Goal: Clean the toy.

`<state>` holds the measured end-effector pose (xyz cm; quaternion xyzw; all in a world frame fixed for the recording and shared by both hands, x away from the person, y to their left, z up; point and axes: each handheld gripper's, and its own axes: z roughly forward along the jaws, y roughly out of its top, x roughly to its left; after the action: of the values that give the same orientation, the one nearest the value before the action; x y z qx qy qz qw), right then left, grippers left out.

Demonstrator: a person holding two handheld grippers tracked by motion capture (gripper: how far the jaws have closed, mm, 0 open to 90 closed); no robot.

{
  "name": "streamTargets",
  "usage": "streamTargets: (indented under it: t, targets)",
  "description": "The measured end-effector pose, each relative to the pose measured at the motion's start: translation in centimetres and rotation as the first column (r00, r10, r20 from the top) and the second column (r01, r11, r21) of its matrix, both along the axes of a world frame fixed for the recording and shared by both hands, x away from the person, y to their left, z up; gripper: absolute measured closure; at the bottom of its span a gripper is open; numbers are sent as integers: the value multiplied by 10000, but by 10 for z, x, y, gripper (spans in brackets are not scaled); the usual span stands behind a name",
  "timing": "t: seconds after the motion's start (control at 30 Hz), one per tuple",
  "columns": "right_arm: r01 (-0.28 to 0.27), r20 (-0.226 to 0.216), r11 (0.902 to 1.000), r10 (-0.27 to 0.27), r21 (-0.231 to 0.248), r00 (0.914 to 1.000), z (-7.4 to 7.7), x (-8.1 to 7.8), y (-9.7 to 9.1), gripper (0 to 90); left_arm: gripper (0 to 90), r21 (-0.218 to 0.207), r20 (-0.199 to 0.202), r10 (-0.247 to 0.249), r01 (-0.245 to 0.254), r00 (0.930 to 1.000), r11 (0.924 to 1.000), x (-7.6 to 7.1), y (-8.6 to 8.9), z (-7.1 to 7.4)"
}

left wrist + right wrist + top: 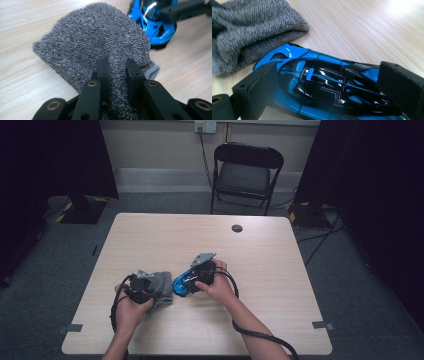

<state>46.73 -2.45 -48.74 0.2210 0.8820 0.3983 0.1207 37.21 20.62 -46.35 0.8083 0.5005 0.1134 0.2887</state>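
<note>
A grey knitted cloth [162,286] lies bunched on the wooden table [165,237], left of centre near the front. My left gripper [117,67] is shut on a fold of the cloth [95,37], which is pinched tightly between its black jaws. Just right of the cloth sits a glossy blue and black toy car [180,285]. My right gripper [328,75] is shut on the toy car [324,85], one pad on each side of its body. In the left gripper view the car [155,25] stands close behind the cloth. In the high view the left gripper [150,287] and right gripper [192,279] nearly meet.
A round cable hole [237,228] sits near the table's far edge. A black folding chair [245,170] stands behind the table. Cables trail from both grippers toward the front edge. Dark equipment stands on the floor at both sides.
</note>
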Motion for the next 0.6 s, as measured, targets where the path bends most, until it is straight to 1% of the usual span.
streamTargets:
  t: [0.1, 0.17, 0.23, 0.3, 0.47, 0.6]
  targets:
    - [-5, -5, 10000, 5, -11, 10000, 0, 0, 0, 29, 766, -32, -299, -183, 182, 9994, 9998, 0, -4, -2]
    - [-5, -12, 10000, 5, -19, 10000, 0, 0, 0, 29, 767, 79, -365, -276, 279, 9990, 9996, 0, -5, -3]
    - [-2, -7, 10000, 2, -16, 10000, 0, 0, 0, 29, 768, -59, -522, -330, 328, 9981, 9994, -1, -6, -3]
    - [8, -17, 10000, -8, -30, 10000, 0, 0, 0, 28, 768, -84, -648, -432, 427, 9970, 9991, -2, -8, -2]
    - [-6, -38, 10000, 6, -60, 10000, 1, 0, 1, 29, 768, -190, -816, -553, 540, 9951, 9984, -3, -10, -2]
    - [-6, -34, 10000, 6, -41, 10000, 0, 0, 0, 28, 769, -185, -920, -714, 700, 9932, 9974, -4, -12, -2]
